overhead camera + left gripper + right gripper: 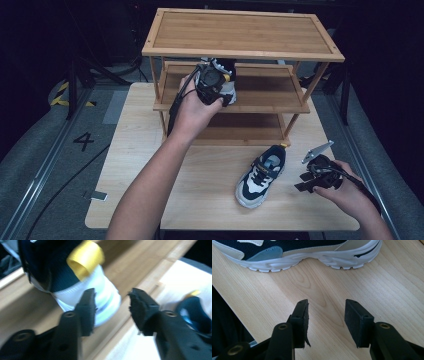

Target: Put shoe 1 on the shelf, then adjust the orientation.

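Gaping unclenched, both black tools (111, 305) (325, 320) face mesh sneakers (82, 285) (294, 252) on grained wood.

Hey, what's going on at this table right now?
A person is working with a gripper in each hand beside a wooden shoe rack. The left gripper is at the rack's middle shelf, jaws open, right behind the heel of a sneaker that sits on that shelf. The other sneaker of the pair lies on the table in front of the rack. The right gripper hovers over the table next to it, jaws open and empty.
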Available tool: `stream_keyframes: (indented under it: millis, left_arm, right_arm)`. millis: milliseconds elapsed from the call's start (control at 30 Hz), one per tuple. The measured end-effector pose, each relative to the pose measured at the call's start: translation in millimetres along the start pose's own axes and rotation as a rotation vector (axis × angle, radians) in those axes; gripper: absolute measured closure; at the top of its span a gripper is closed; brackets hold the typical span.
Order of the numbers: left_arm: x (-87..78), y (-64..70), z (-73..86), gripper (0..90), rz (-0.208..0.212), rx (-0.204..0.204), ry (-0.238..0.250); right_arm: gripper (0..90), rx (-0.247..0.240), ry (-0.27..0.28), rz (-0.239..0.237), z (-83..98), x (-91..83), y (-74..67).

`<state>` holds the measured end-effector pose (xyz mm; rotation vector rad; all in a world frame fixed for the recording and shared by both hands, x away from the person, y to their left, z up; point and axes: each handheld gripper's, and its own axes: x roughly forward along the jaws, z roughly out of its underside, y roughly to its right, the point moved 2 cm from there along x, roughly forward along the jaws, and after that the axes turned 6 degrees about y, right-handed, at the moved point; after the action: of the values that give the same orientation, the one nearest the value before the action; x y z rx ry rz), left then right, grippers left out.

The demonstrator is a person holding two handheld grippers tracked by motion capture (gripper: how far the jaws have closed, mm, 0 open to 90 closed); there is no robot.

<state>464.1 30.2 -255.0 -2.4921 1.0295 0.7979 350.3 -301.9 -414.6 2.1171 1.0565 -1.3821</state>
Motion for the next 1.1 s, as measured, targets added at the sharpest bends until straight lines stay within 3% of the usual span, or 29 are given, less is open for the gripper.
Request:
stream_keyframes:
  millis: [167,300,433,533,600,700,833,933,1033,1100]
  left_arm:
    - [-23.0,8.4,12.2,39.1,0.023,0.002,-0.035]
    - [-39.1,13.4,28.6,36.3,0.016,0.019,-0.07]
    - [-49.3,19.4,49.4,33.5,0.015,0.026,-0.135]
    - [-51.5,21.6,67.0,30.8,-0.027,0.023,-0.201]
    - [-52.9,22.7,80.3,30.0,-0.024,0.023,-0.247]
    - [-52.6,20.6,97.9,27.9,-0.009,-0.004,-0.272]
    - [-49.7,16.5,130.3,24.3,-0.057,-0.051,-0.371]
    - [-48.8,12.1,151.9,21.4,-0.05,-0.08,-0.439]
    - [-51.5,8.0,168.6,21.0,-0.061,-0.126,-0.43]
    - [-53.6,5.7,177.4,19.4,-0.066,-0.166,-0.391]
  right_arm:
    - [55.4,0.003,0.008,0.009,-1.3,-2.4,1.2]
    - [57.0,-0.003,0.03,0.005,-4.0,-7.7,-0.7]
    - [61.0,-0.041,0.029,0.011,-8.1,-9.9,-6.1]
    - [65.5,-0.07,0.019,0.025,-11.8,-9.7,-10.4]
    - [69.0,-0.103,0.001,0.02,-15.3,-7.5,-15.5]
    - [71.3,-0.129,-0.017,0.006,-18.8,-4.6,-21.5]
    - [69.5,-0.162,-0.033,-0.02,-25.3,0.9,-28.2]
    - [69.9,-0.167,-0.038,-0.029,-27.2,2.3,-29.2]
    - [70.7,-0.178,-0.045,-0.029,-29.1,4.4,-30.5]
    - [70.6,-0.182,-0.044,-0.045,-31.7,8.1,-34.3]
